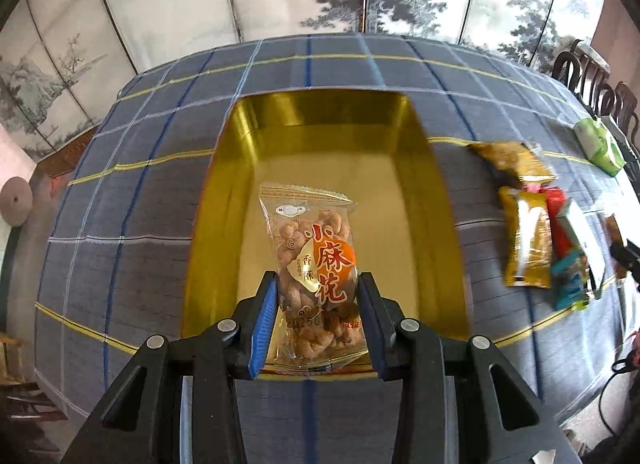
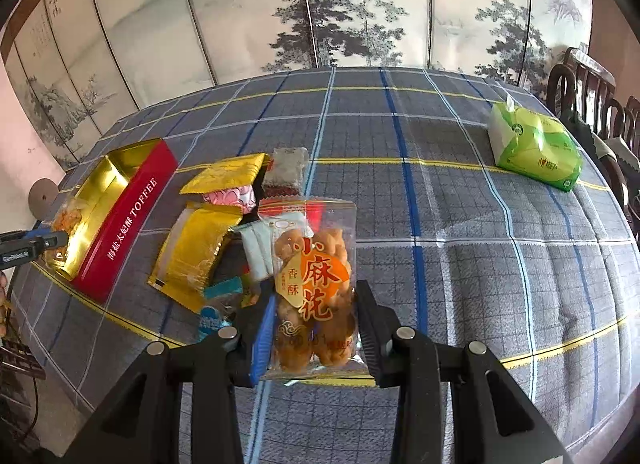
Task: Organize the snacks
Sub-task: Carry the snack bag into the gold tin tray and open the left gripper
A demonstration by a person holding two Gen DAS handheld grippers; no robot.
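Note:
In the left wrist view my left gripper point(image 1: 318, 296) is shut on a clear packet of fried dough twists point(image 1: 310, 248) with an orange label. It hangs over the gold inside of the open tin box point(image 1: 224, 183). In the right wrist view my right gripper point(image 2: 316, 320) is shut on a second, matching packet of twists point(image 2: 312, 276), held above the checked cloth just right of the snack pile. The red toffee box point(image 2: 124, 215) stands at the left of that view, and the left gripper point(image 2: 56, 240) reaches into it from the left edge.
A loose pile lies between box and right gripper: gold packets point(image 2: 196, 256), a pink one point(image 2: 232, 197), a grey one point(image 2: 286, 167), white and teal wrappers. A green tissue pack point(image 2: 536, 151) sits far right. Dark wooden chairs point(image 2: 580, 79) line the table's right side, with a painted screen behind.

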